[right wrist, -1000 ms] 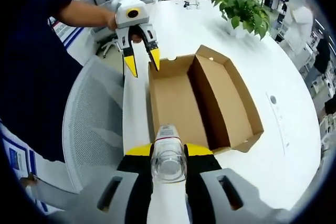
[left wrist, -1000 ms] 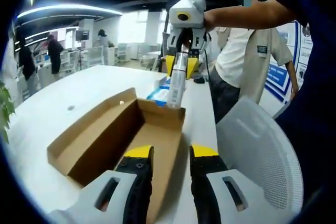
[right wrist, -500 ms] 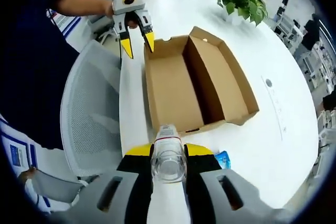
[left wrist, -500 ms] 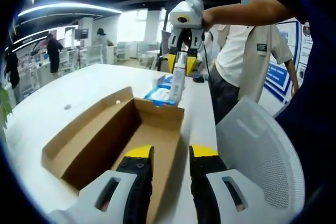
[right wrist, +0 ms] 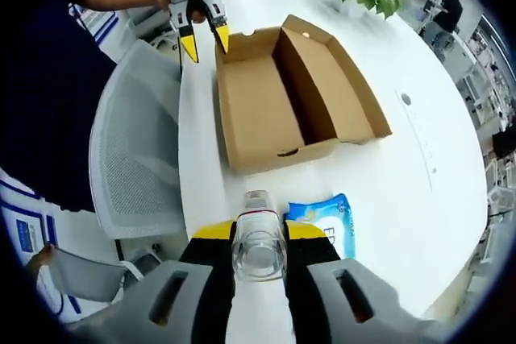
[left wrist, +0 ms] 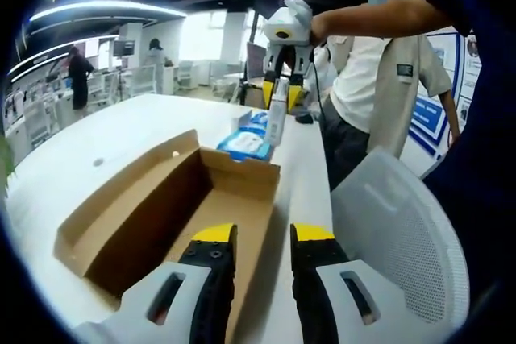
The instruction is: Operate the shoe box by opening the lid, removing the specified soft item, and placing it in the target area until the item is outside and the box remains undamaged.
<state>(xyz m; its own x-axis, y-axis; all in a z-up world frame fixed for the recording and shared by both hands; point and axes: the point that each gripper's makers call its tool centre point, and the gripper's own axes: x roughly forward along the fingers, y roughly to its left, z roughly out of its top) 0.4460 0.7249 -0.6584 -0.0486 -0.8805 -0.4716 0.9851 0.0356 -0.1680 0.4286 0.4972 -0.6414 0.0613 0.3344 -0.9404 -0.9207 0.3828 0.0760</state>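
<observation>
Right gripper view: one box (right wrist: 274,110), one bottle (right wrist: 259,235).

The left gripper view sits low at one short end of the open shoe box (left wrist: 173,203), near the table (left wrist: 97,138) edge beside the mesh chair (left wrist: 395,231), and looks along the box's length toward the far end, where the right tongs (left wrist: 281,96) hang above a blue packet (left wrist: 244,144). The right gripper view looks steeply down from high over that far end, back the opposite way, with the left tongs (right wrist: 202,40) at the box's distant end. Both views share the box (right wrist: 278,98), the packet (right wrist: 326,223), the chair (right wrist: 133,151) and the table's (right wrist: 419,191) near edge.
</observation>
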